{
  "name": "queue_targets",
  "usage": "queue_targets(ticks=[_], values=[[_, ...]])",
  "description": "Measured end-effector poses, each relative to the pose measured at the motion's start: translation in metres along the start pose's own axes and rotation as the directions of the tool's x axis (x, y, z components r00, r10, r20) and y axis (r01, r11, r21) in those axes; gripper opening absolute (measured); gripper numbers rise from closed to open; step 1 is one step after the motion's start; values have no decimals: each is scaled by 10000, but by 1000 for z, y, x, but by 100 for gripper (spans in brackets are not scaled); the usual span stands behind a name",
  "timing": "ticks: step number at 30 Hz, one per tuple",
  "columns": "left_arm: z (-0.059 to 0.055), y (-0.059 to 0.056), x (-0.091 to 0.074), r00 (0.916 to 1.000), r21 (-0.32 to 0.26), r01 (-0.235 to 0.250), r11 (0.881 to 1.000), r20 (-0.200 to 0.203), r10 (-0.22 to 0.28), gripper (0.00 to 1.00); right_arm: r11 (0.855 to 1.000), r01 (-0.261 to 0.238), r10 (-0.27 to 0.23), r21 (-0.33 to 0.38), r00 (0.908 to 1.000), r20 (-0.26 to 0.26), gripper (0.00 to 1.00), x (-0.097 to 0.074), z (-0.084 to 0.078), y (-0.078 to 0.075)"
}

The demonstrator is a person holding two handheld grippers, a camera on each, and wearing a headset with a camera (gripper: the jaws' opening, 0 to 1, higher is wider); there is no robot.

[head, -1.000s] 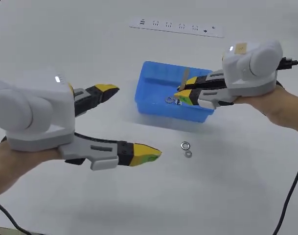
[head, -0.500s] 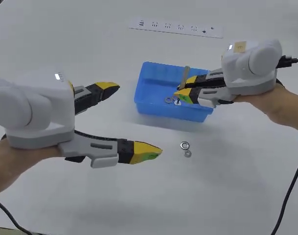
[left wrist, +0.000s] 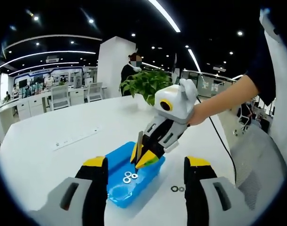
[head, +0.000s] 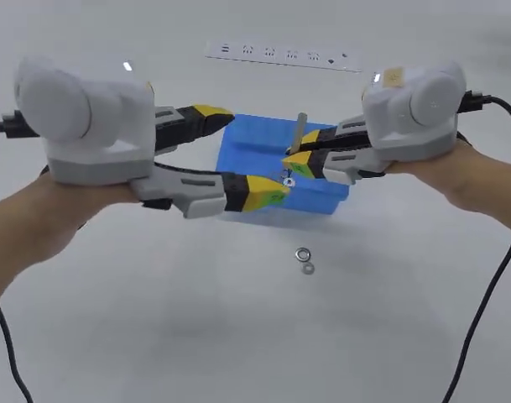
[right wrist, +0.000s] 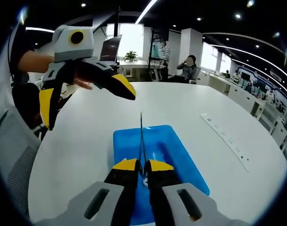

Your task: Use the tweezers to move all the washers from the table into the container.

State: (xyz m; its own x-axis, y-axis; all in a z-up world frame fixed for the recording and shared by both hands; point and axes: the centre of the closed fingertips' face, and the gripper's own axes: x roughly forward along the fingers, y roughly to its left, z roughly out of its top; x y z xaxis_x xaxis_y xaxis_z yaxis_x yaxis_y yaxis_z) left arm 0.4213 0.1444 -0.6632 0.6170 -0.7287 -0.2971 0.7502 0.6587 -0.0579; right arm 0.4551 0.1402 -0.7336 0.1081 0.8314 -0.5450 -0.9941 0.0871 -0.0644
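The white table [head: 154, 336] stood in an open-plan office. The blue container [head: 318, 197] held three washers [left wrist: 129, 176]. Two washers [head: 304, 259] lay on the table at its six o'clock, judged outstanding. The right gripper [head: 299, 164] was clamped on one pair of tweezers [head: 299, 134] above the container. The left gripper [head: 251, 155] had its jaws apart and empty.

The left tool [head: 248, 155] and right tool [head: 295, 162] share rounded white-grey housings, black jaws tipped yellow and green, and black cables [head: 490, 285].
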Motion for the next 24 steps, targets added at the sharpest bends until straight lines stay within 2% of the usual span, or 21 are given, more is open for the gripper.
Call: queue_targets(ticks=[4,7,12,17,21,24], values=[[5,4,11,9999,98,102,9999,12,-102,62,9999,-65,64,-127,10000,-53,8,0,0,2],[8,6,18,9998,98,200,9998,-1,-200,60,9996,-123,121,-236,9999,-103,9,0,1,4],[7,7,32,9986,514,452,9977,-292,-437,51,9991,-215,211,-362,9997,-115,9,1,2,6],[0,7,40,9945,1148,789,9903,-781,-701,40,9979,-307,300,-565,9994,-144,9,2,4,9],[6,7,43,9934,1385,999,9853,-694,-910,30,9959,-371,350,-824,9990,-272,9,1,3,10],[7,5,43,9907,1605,1208,9796,-813,-1089,26,9954,-404,378,-867,9988,-312,9,2,2,11]])
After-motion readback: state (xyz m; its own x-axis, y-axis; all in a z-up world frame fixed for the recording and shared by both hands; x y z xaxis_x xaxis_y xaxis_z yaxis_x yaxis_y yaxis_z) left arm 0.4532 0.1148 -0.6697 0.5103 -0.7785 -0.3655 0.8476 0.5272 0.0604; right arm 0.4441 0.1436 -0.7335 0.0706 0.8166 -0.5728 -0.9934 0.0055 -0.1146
